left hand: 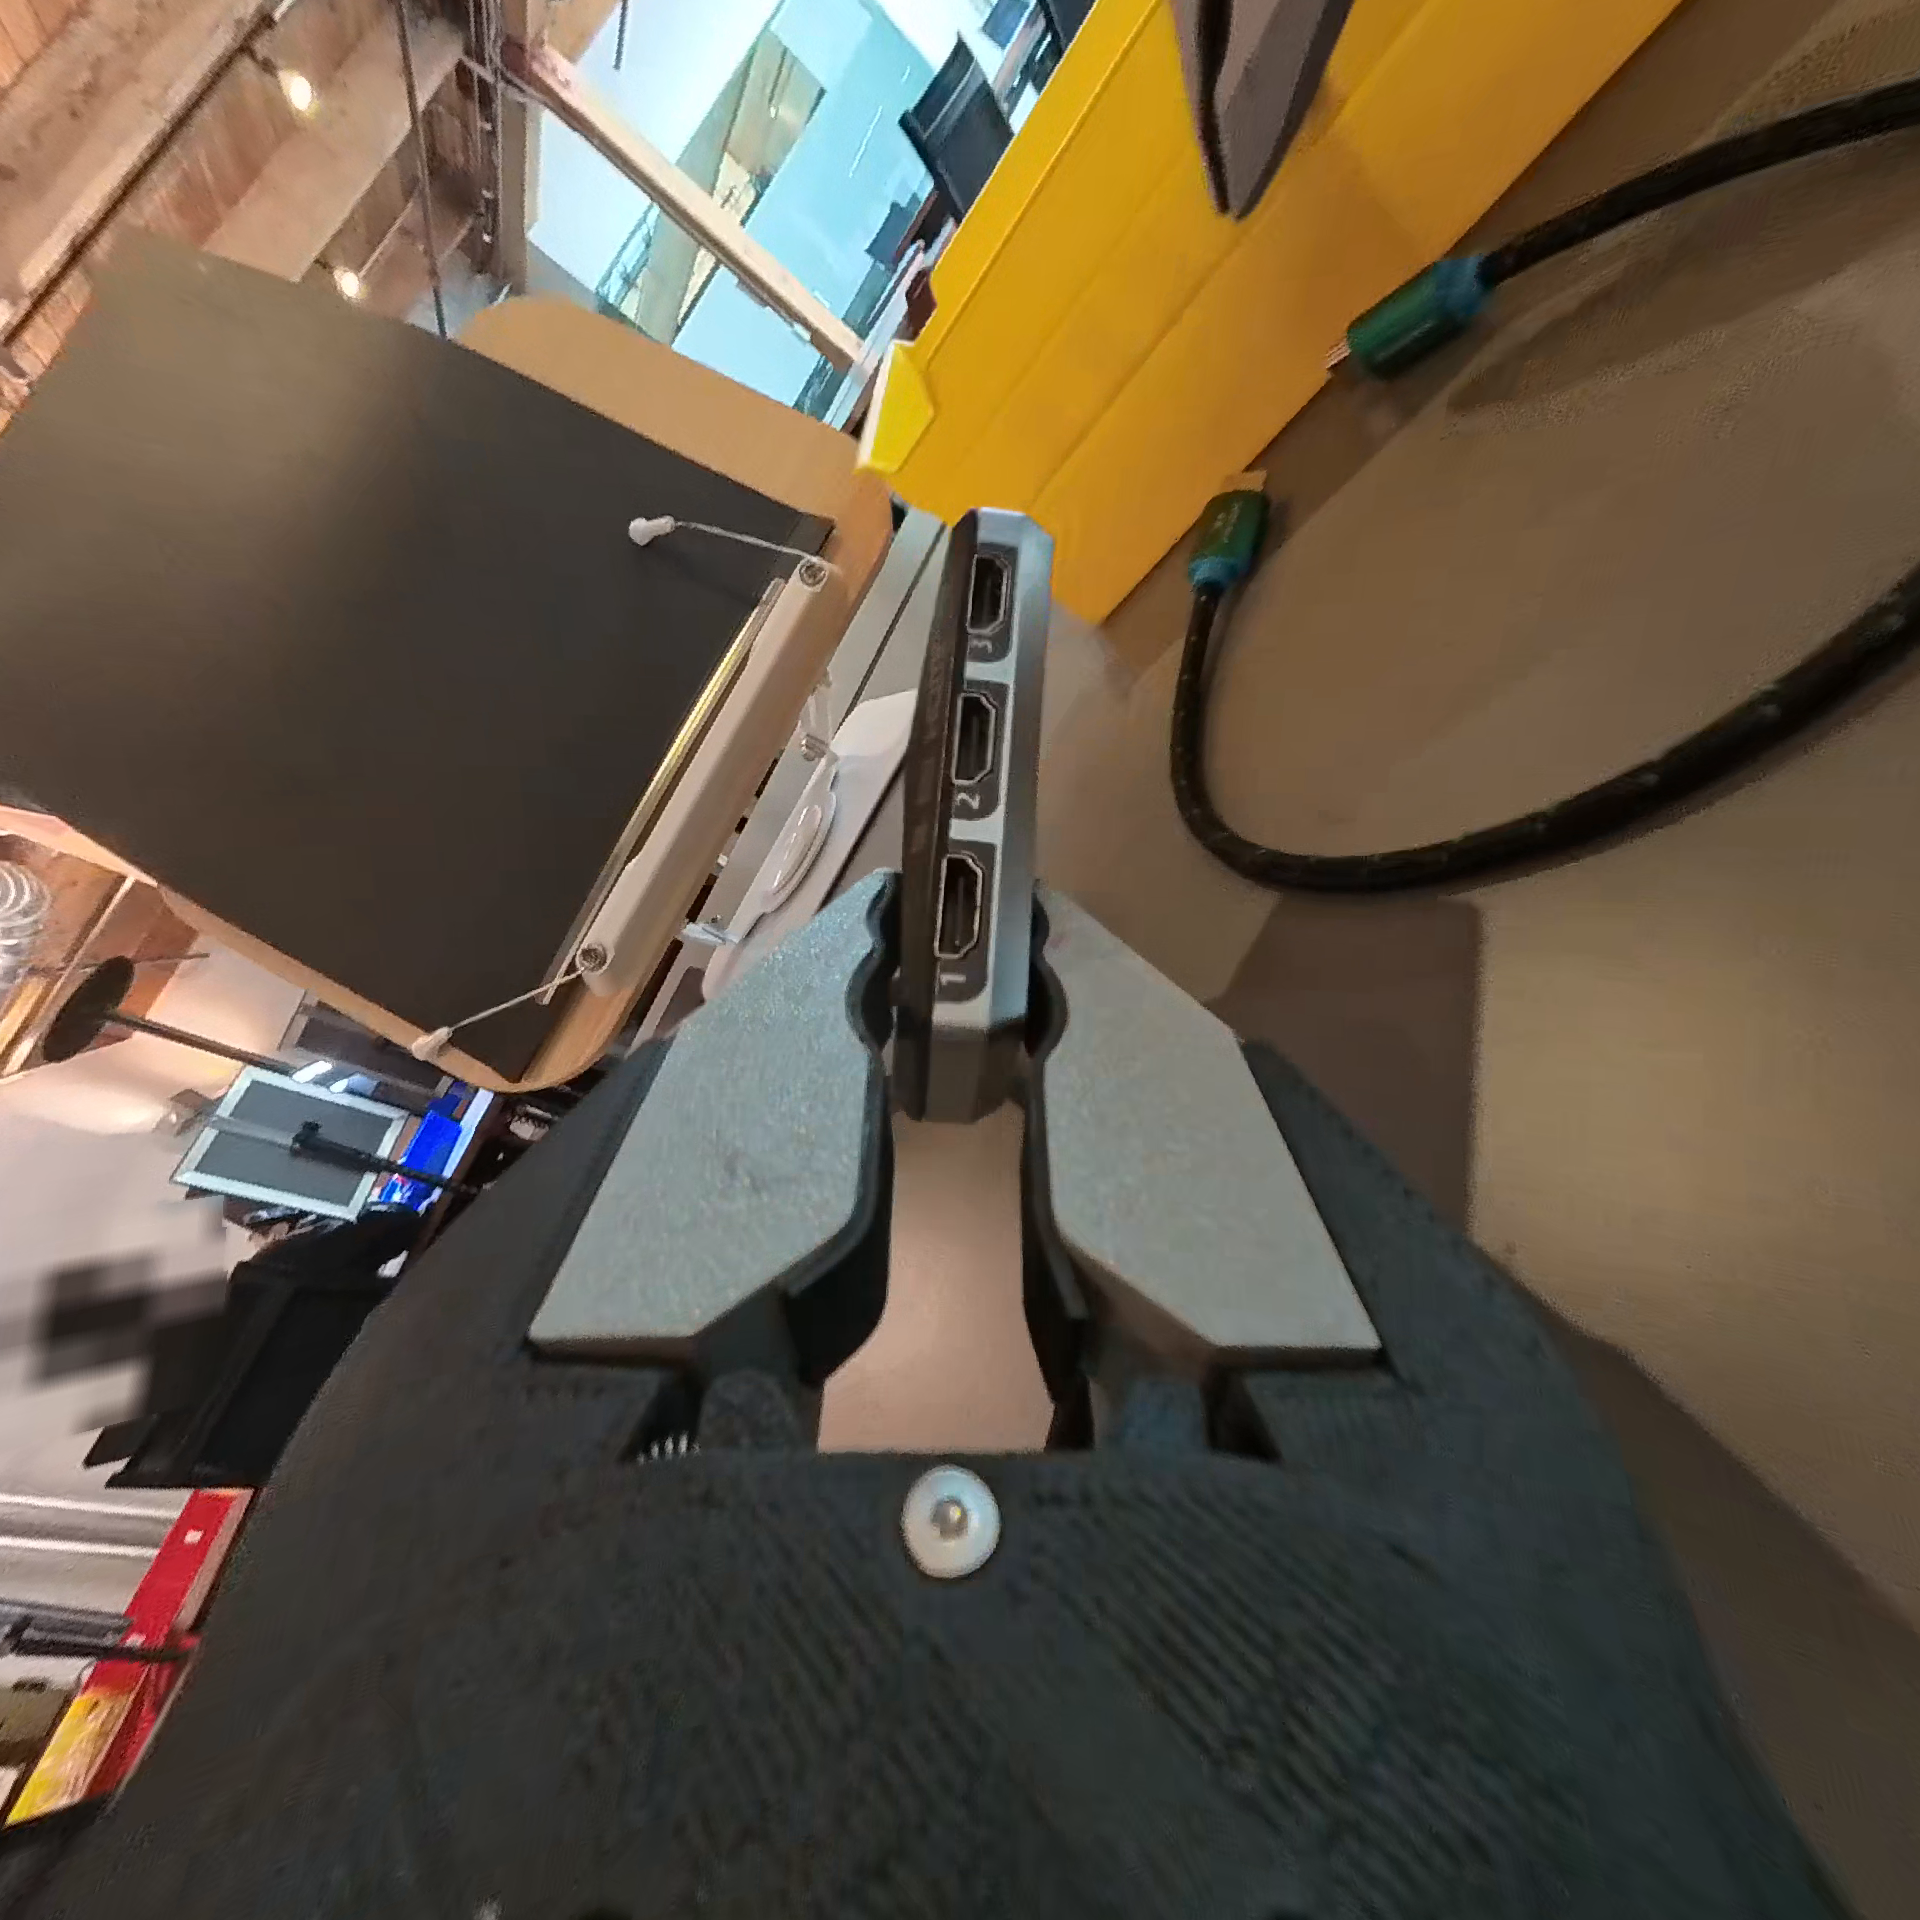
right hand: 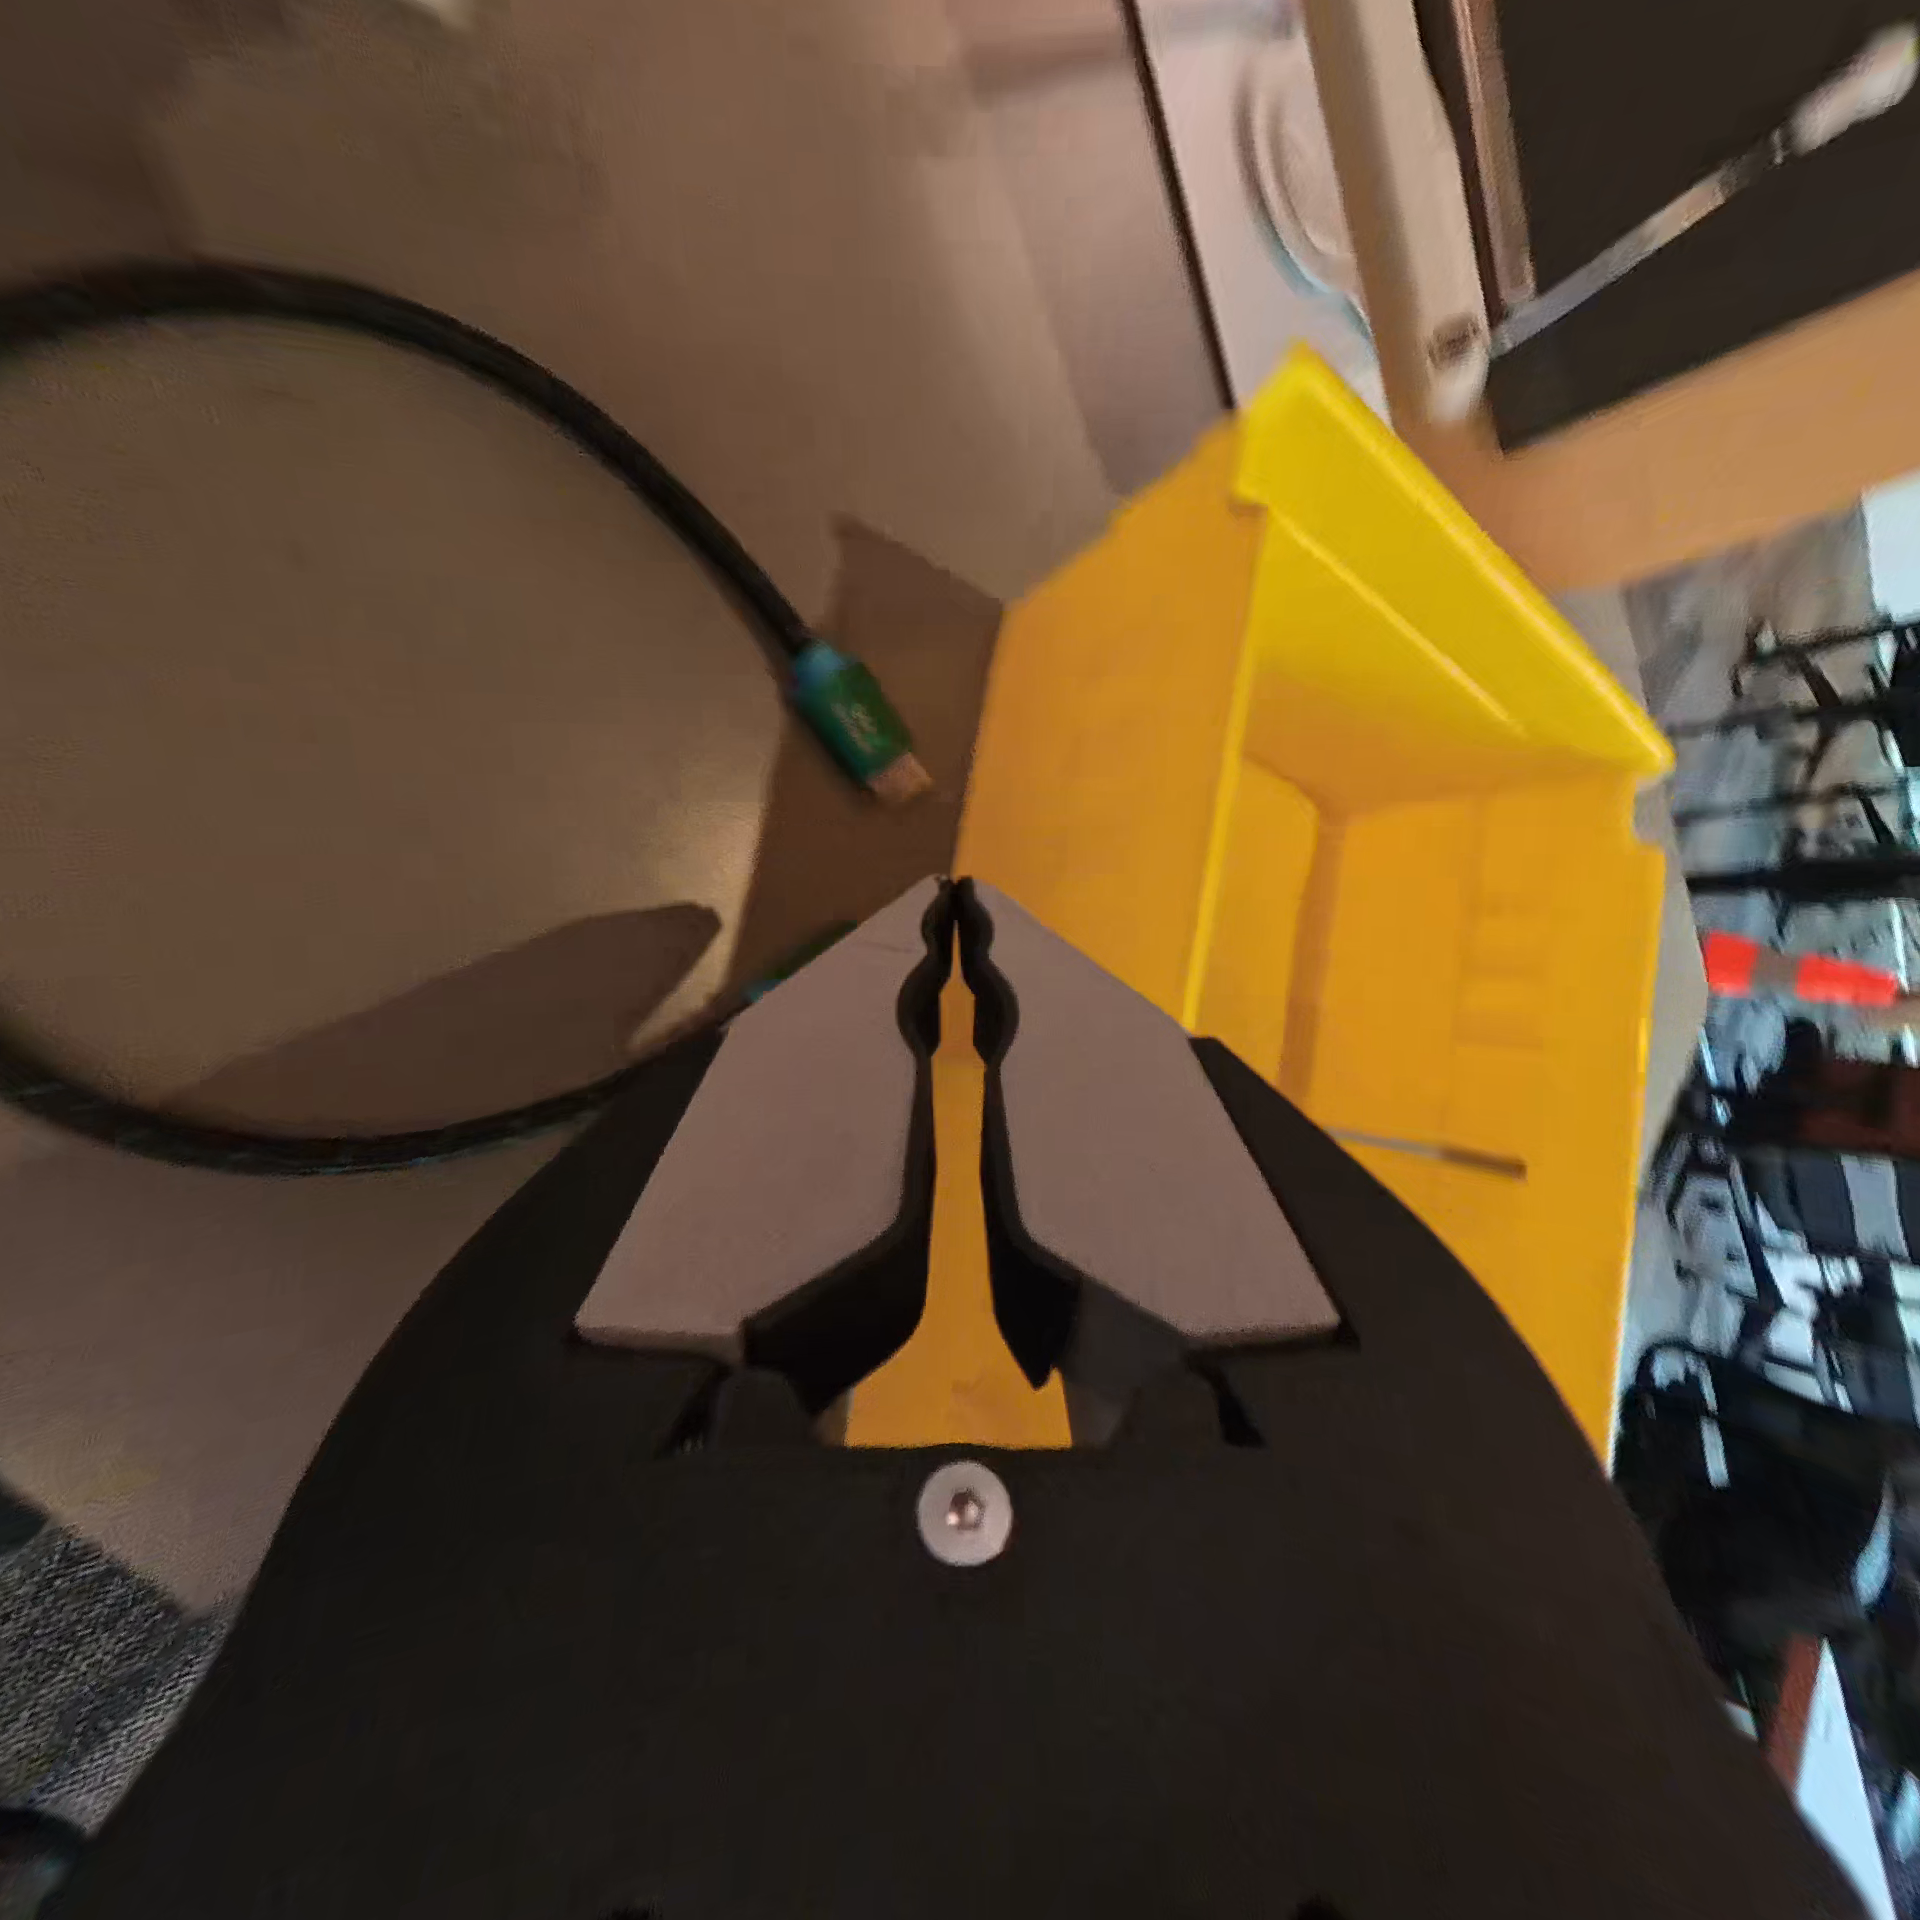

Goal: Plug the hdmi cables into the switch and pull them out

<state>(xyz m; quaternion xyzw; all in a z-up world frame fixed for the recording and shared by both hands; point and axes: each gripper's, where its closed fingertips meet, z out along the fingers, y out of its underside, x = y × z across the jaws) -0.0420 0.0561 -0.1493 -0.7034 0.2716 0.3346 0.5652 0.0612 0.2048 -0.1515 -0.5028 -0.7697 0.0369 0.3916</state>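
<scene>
My left gripper (left hand: 961,935) is shut on the near end of a slim grey HDMI switch (left hand: 971,790) and holds it on edge above the table. Its three ports face me and all are empty. A black braided HDMI cable (left hand: 1558,821) lies looped on the table to the right, with both green-blue plugs (left hand: 1226,540) (left hand: 1418,317) loose. My right gripper (right hand: 954,883) is shut, its tips touching with nothing between them. It hovers near one plug (right hand: 857,732). The other plug (right hand: 800,961) peeks out beside its left finger. The right gripper's tip also shows at the top of the left wrist view (left hand: 1247,104).
A yellow bin (right hand: 1403,831) stands on the tan table just right of the plugs; it also shows in the left wrist view (left hand: 1122,312). A black panel with a wooden frame (left hand: 364,644) lies beyond the table edge on the left. One gripper's finger ends stand about 20 centimetres off the other's. My left tips are about 15 centimetres from the plug (right hand: 857,732), my right tips only 7 centimetres. My left wrist view (left hand: 1231,520) looks at it from another angle.
</scene>
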